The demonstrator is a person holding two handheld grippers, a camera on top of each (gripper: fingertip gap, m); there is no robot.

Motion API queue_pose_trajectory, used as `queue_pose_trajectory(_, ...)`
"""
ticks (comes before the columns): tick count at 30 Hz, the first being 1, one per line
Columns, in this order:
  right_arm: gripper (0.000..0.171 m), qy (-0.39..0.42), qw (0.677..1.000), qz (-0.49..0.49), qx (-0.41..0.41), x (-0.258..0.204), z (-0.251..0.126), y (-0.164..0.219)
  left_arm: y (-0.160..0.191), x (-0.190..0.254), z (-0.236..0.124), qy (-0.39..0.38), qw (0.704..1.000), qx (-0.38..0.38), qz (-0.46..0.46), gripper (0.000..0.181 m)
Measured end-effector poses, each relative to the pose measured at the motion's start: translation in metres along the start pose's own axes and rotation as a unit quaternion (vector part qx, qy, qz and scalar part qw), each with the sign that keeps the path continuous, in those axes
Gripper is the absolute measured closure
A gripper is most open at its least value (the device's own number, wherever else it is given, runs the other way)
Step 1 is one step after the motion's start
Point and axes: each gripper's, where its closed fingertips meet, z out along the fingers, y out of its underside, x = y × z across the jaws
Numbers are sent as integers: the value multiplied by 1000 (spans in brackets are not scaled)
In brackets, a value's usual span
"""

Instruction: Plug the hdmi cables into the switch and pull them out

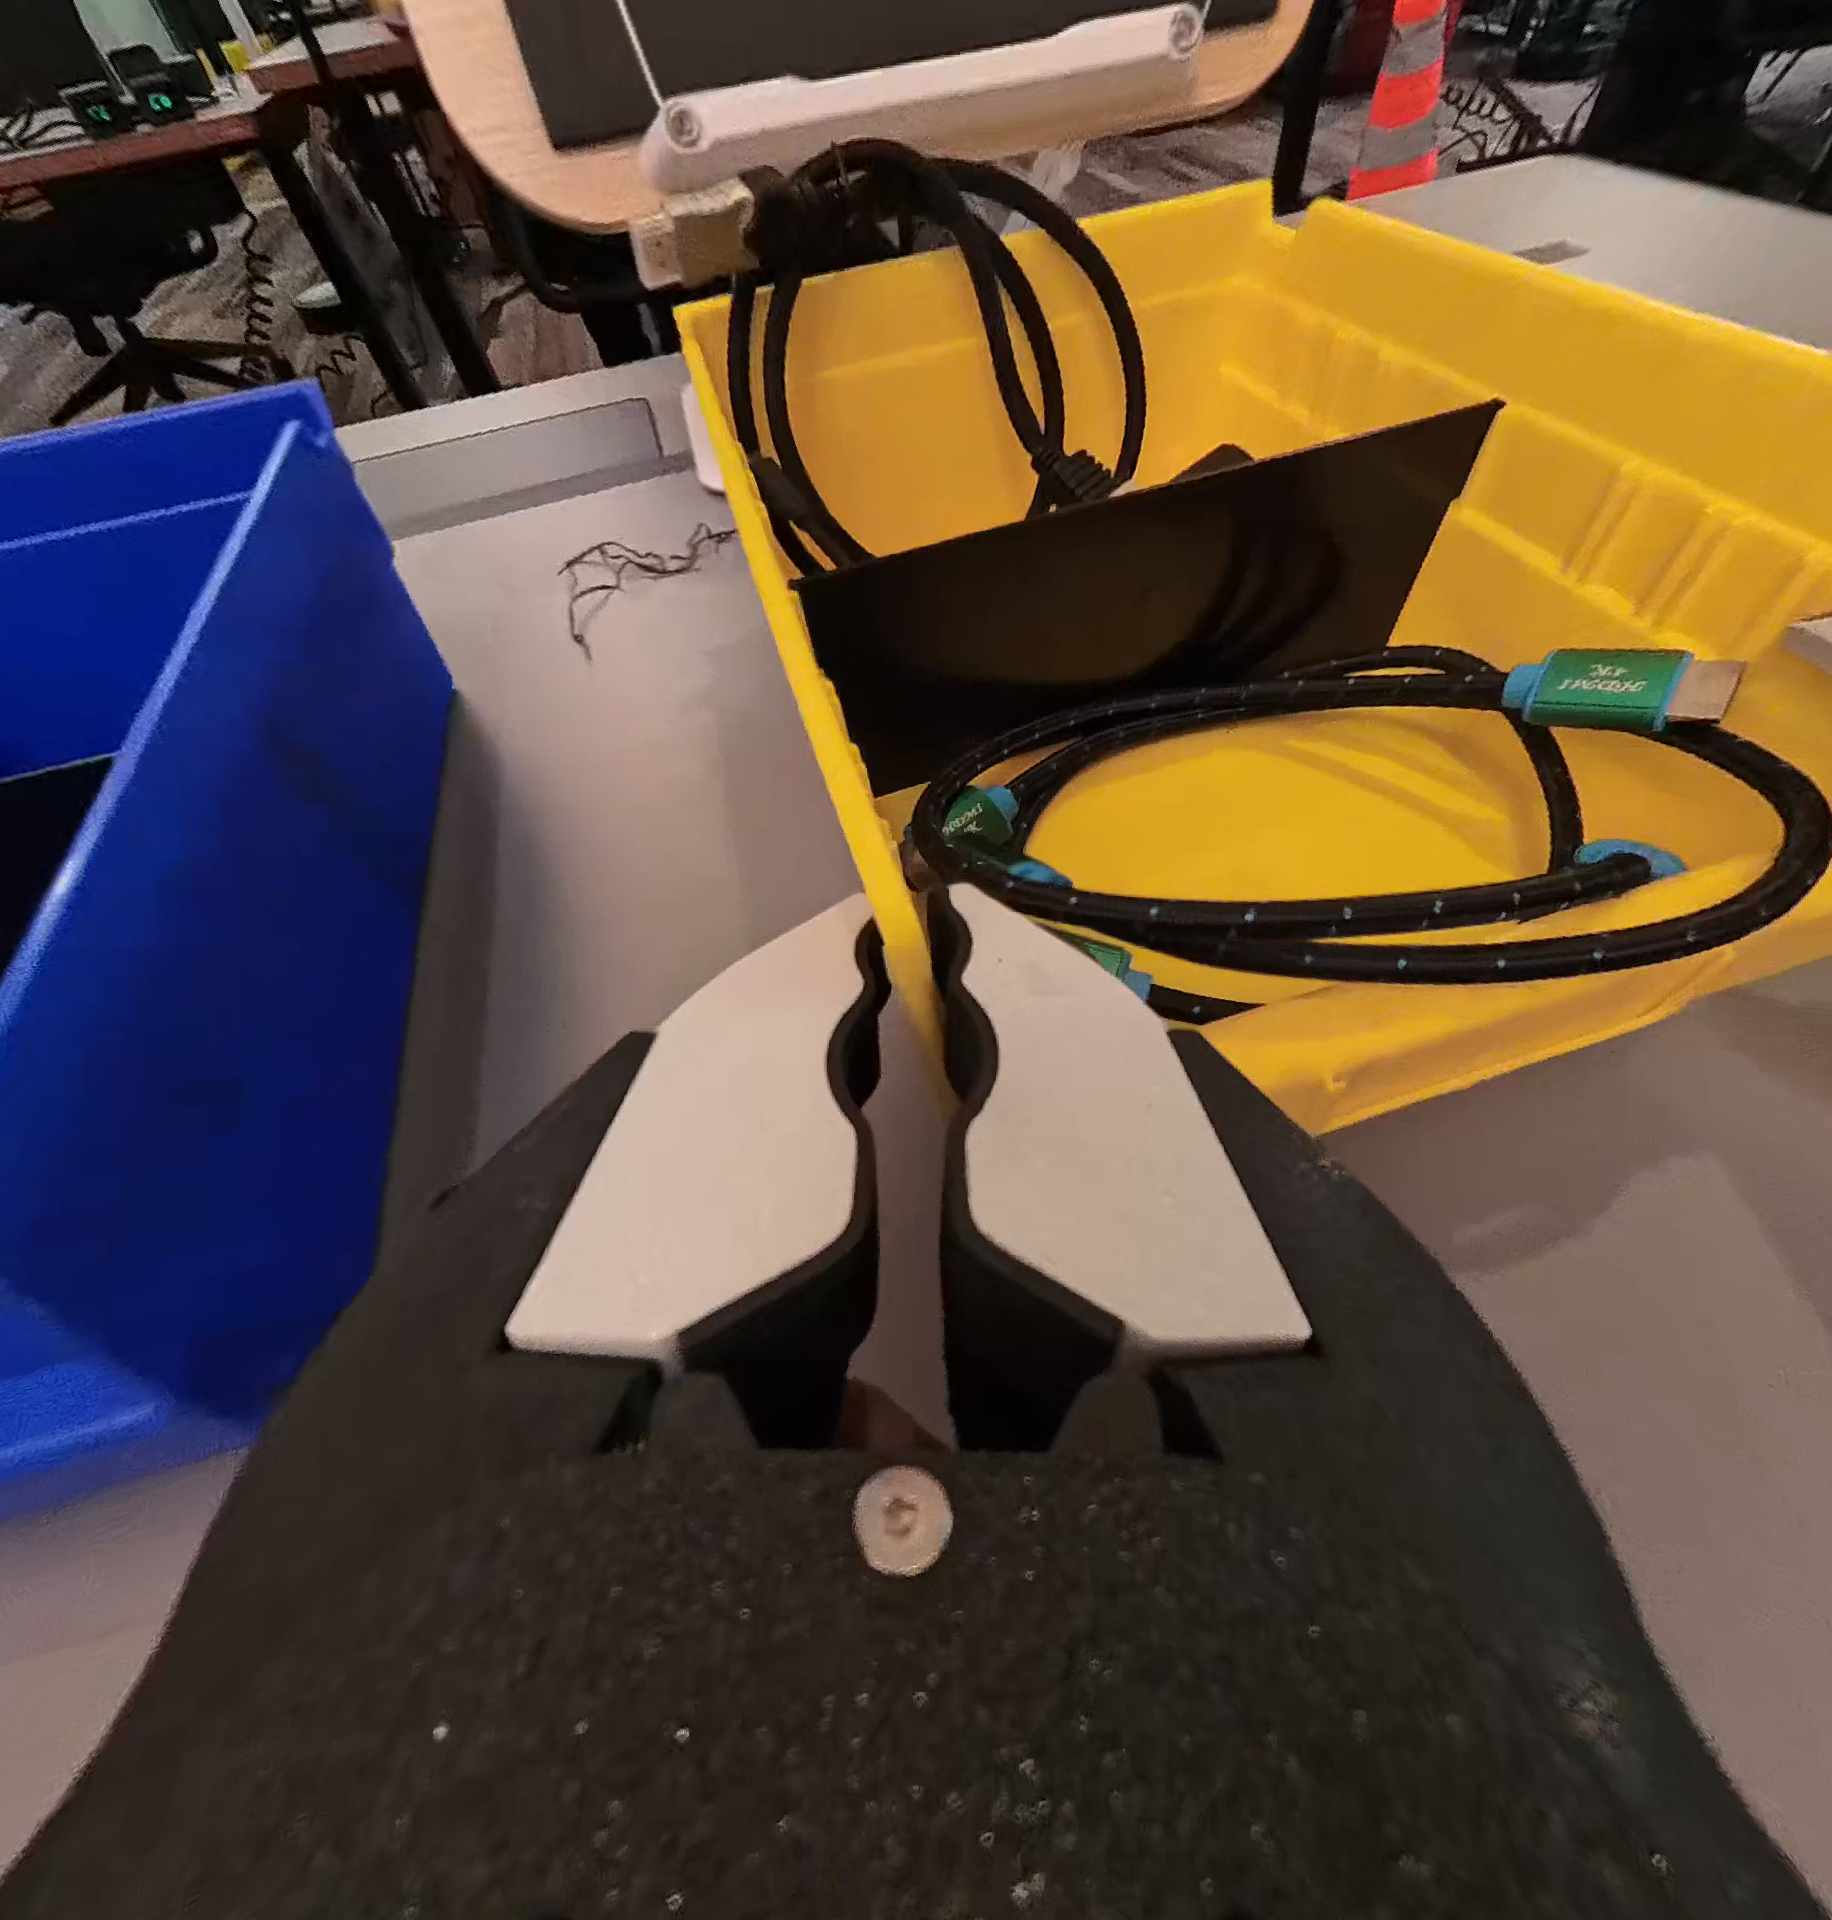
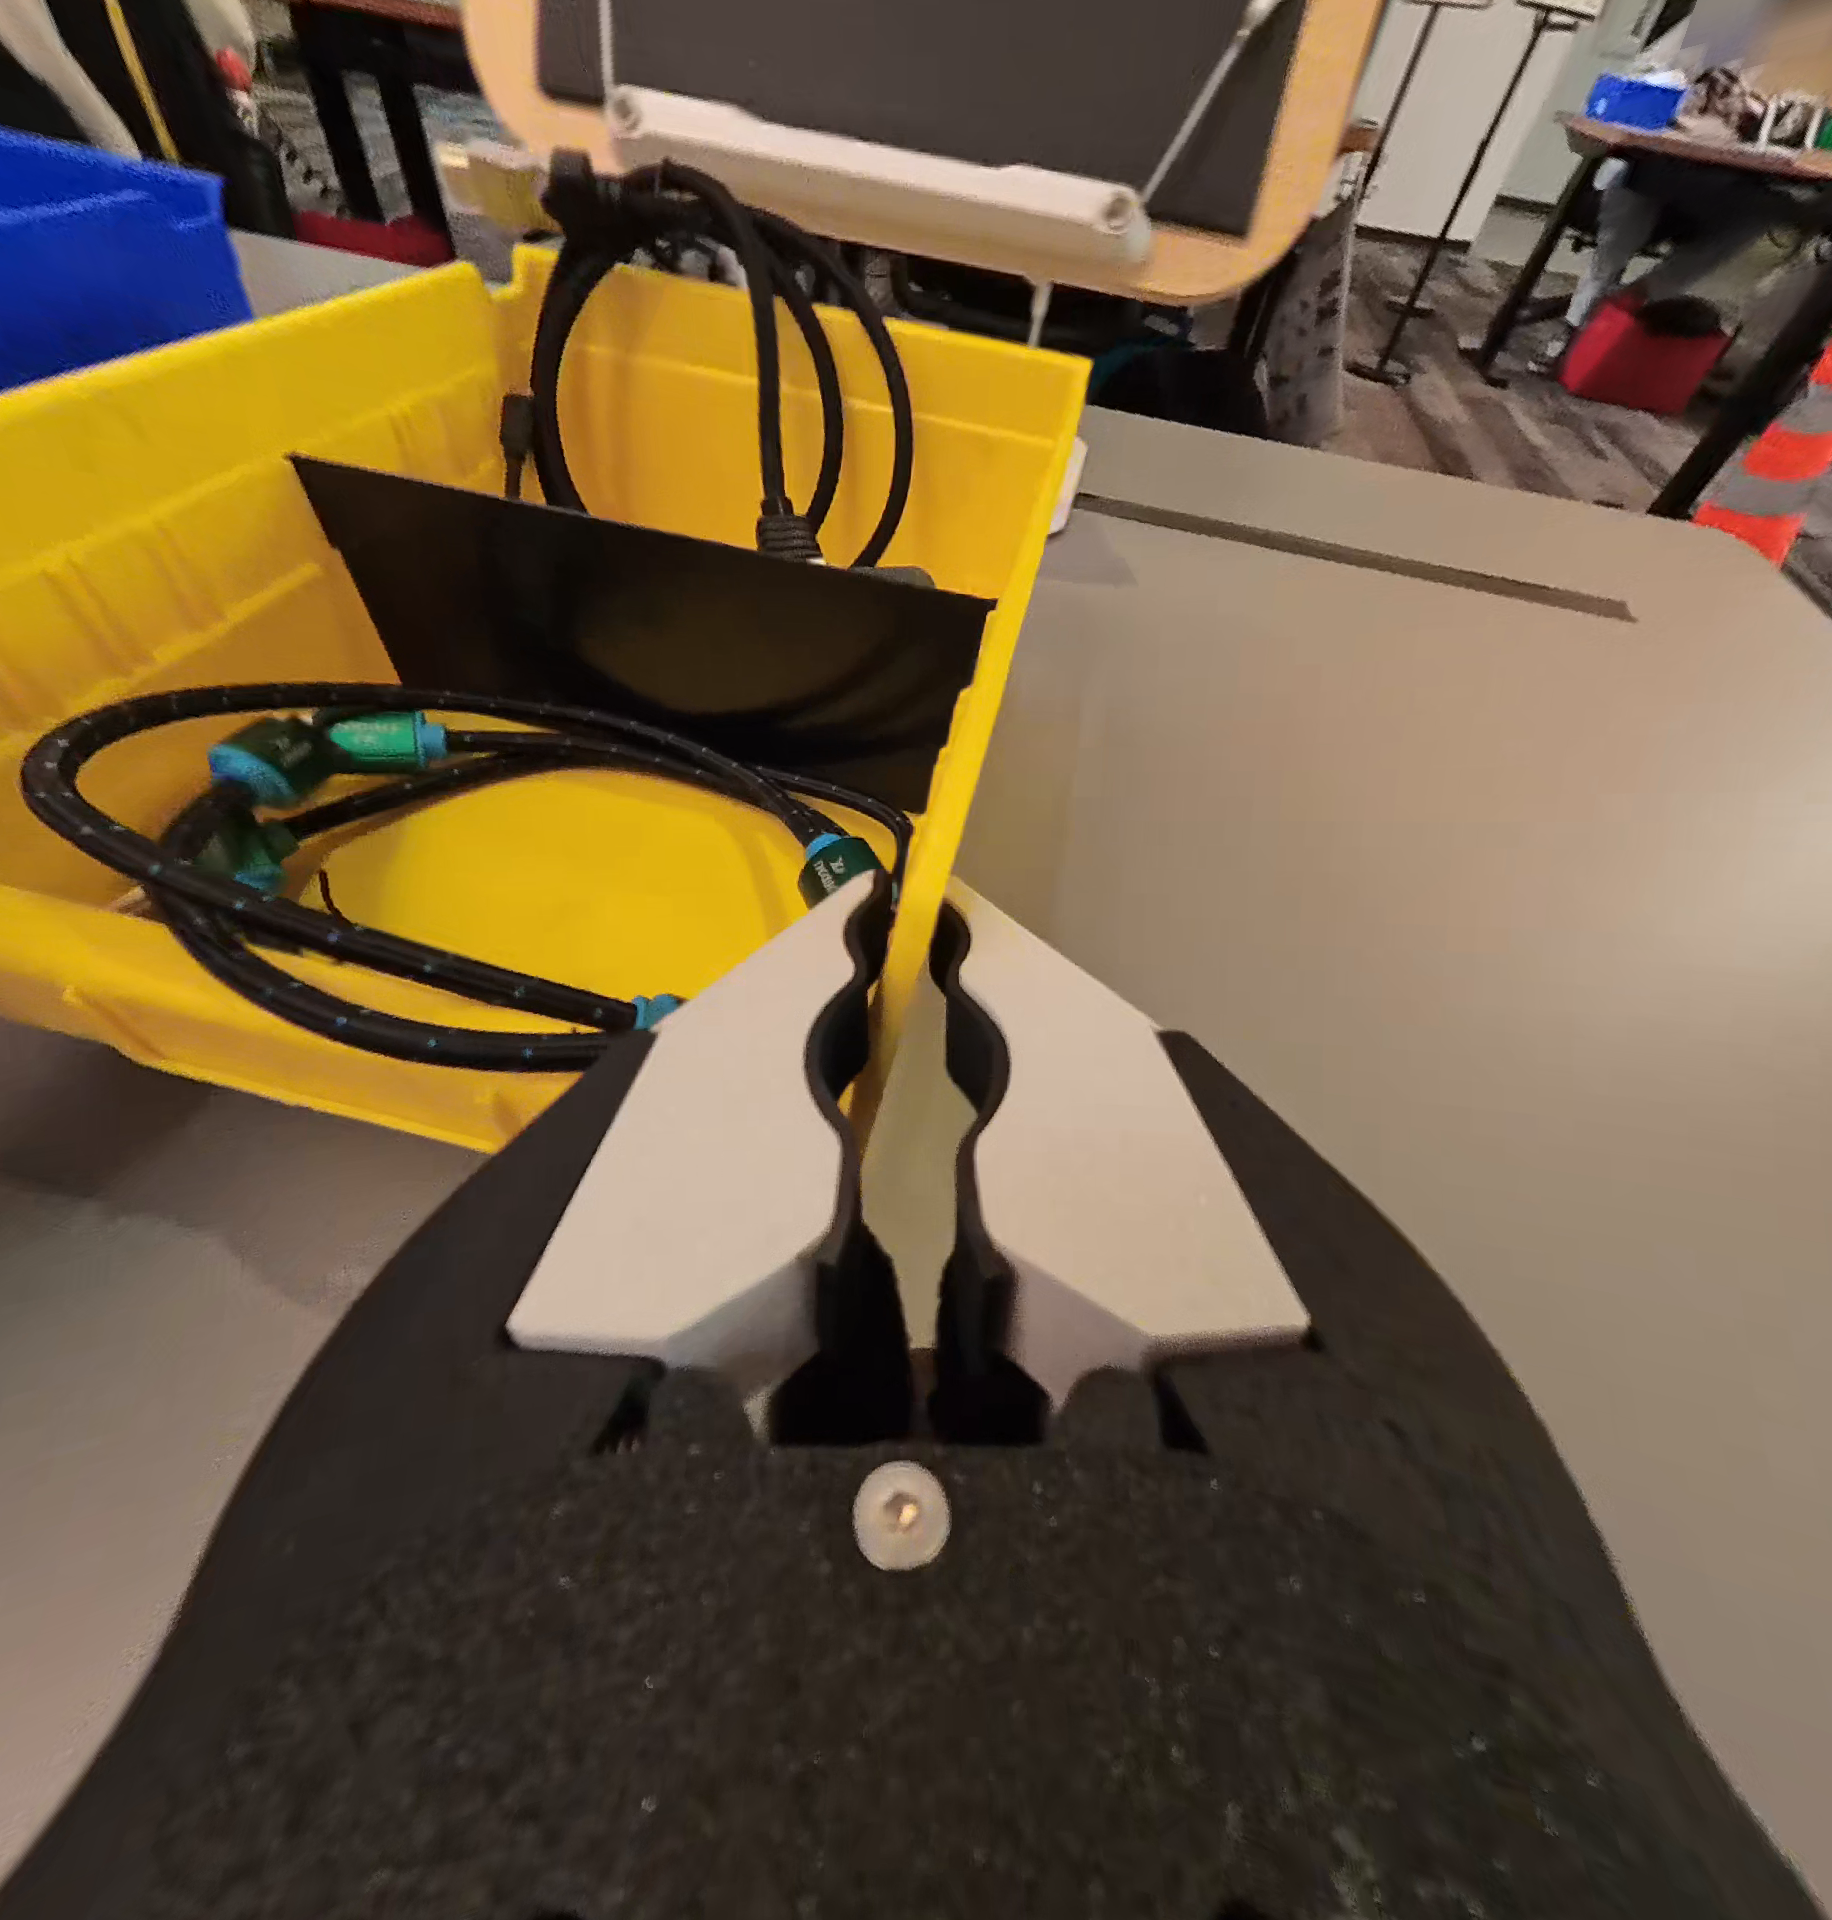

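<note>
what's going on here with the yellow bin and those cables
A person holds two hand grippers over a grey table. The left gripper and right gripper each straddle a side wall of the yellow bin, with a narrow gap between the fingers. Braided cables with green plugs lie coiled and untouched in the front section, before a black divider. No switch shows.

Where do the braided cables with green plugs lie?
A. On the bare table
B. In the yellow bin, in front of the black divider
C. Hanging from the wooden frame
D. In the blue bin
B: the coiled cables rest on the floor of the yellow bin, on the near side of the black divider.
</note>
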Motion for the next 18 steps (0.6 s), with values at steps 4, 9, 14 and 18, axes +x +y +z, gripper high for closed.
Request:
queue_pose_trajectory(4, 165, -27, 1000, -4, -9, -7, 4, 6, 13, 4, -6, 60, 998, -22, 28, 170)
queue_pose_trajectory(9, 136, -87, 996, -11, 14, -2, -6, 11, 20, 0, -35, 114, 993, -40, 3, 140)
queue_pose_trajectory(14, 118, -125, 991, -5, 41, 10, -31, 13, 32, -33, -82, 118, 992, -48, -10, 145)
queue_pose_trajectory(18, 123, -112, 992, 35, 53, 30, -43, 13, 40, -84, -131, 91, 996, -8, -12, 153)
